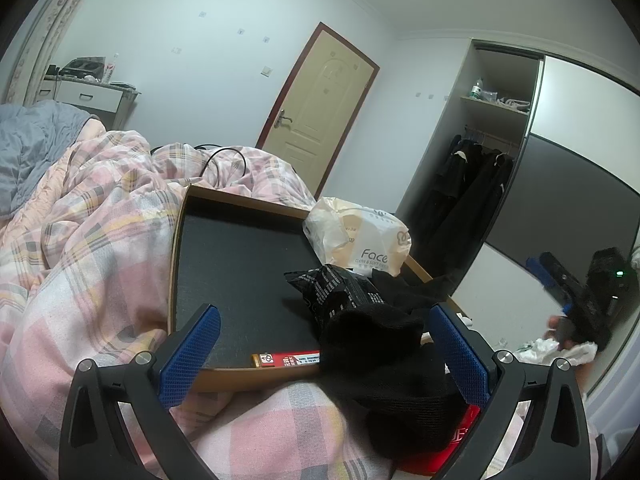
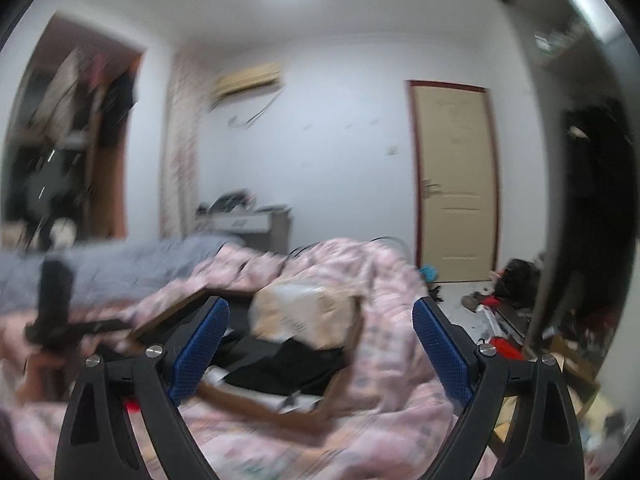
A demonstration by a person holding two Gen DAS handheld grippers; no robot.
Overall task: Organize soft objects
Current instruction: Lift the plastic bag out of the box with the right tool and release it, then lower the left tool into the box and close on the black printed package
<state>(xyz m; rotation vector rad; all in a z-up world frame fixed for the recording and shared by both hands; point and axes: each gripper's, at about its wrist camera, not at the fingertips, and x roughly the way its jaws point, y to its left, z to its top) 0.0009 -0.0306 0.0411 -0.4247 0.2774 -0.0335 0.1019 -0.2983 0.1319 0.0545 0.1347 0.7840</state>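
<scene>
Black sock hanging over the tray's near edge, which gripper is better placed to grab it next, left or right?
Left. The left gripper stands open with the black sock between its fingers; the right gripper is open and empty.

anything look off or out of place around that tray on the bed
Yes. The black fabric item hangs over the tray's near rim instead of lying inside, draped onto the plaid quilt and a red box. The tissue pack also overhangs the tray's far corner. The tray itself sits tilted on the rumpled quilt.
</scene>
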